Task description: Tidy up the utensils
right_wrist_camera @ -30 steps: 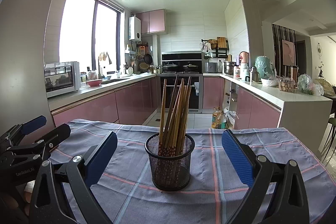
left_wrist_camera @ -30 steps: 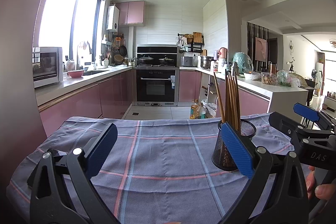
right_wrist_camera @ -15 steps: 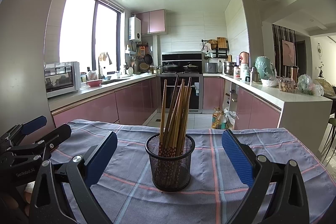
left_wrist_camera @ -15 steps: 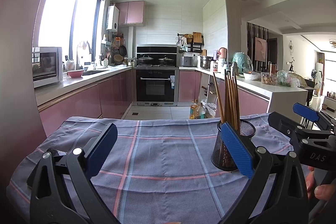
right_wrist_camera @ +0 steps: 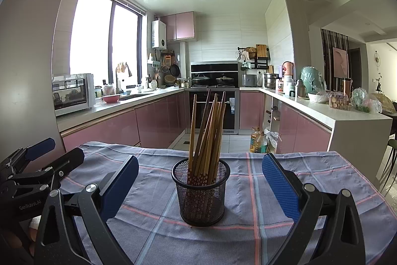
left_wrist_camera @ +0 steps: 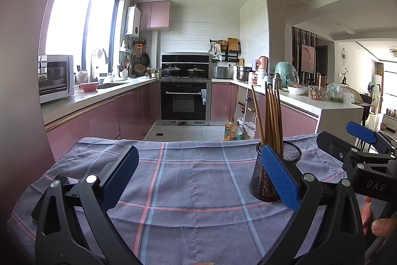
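A black mesh holder [right_wrist_camera: 201, 193] stands upright on the checked cloth, with several wooden chopsticks [right_wrist_camera: 207, 133] in it. My right gripper [right_wrist_camera: 200, 180] is open and empty, its blue pads either side of the holder but nearer the camera. In the left wrist view the holder [left_wrist_camera: 266, 173] stands right of centre, partly behind my right pad. My left gripper [left_wrist_camera: 197, 170] is open and empty over bare cloth. The right gripper [left_wrist_camera: 357, 140] shows at the right edge there; the left gripper [right_wrist_camera: 47, 155] shows at the left edge of the right wrist view.
The blue-grey checked cloth [left_wrist_camera: 188, 180] covers the table. Beyond its far edge lies the kitchen floor with oil bottles [right_wrist_camera: 258, 140], pink cabinets [left_wrist_camera: 99, 121] on the left, an oven [left_wrist_camera: 183, 101] at the back and a white counter [right_wrist_camera: 347, 121] on the right.
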Demonstrator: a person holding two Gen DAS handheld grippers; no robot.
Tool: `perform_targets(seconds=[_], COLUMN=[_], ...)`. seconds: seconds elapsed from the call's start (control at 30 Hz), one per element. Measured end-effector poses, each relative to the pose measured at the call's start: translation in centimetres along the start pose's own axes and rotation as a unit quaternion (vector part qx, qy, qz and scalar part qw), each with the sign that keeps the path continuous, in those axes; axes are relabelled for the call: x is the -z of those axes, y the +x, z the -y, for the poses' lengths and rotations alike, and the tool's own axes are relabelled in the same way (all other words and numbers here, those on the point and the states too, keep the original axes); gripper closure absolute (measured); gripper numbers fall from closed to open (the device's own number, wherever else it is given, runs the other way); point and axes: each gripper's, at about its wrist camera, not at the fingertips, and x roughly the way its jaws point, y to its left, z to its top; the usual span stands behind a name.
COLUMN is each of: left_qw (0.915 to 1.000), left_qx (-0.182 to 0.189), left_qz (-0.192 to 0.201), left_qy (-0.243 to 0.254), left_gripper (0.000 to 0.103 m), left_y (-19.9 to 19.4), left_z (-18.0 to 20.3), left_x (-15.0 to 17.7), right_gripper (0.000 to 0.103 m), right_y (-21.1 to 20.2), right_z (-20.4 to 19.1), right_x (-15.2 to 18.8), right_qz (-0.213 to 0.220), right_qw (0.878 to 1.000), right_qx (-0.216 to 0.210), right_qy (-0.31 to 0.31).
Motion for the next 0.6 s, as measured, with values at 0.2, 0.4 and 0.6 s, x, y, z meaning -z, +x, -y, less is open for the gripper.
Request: perform_targets(seconds=[0.2,0.4,0.6], left_qw=[1.0,1.0,1.0], left_qx=[0.001,0.001,0.001], left_qz=[-0.001,-0.001,-0.001], left_qy=[0.0,-0.001,0.0], left_gripper=[0.006,0.006,0.006], left_y=[0.01,0.1,0.08], left_z=[0.0,0.17,0.14], left_x=[0.0,0.13,0.07], right_gripper=[0.007,0.007,0.007], right_y=[-0.07,-0.07,-0.12], right_z=[-0.03,-0.02,-0.01], right_x=[0.01,0.01,0.02], right_qz=[0.0,0.0,0.0], right_qw=[1.0,1.0,1.0], right_qx=[0.0,0.0,0.001], right_qy=[0.0,0.0,0.001])
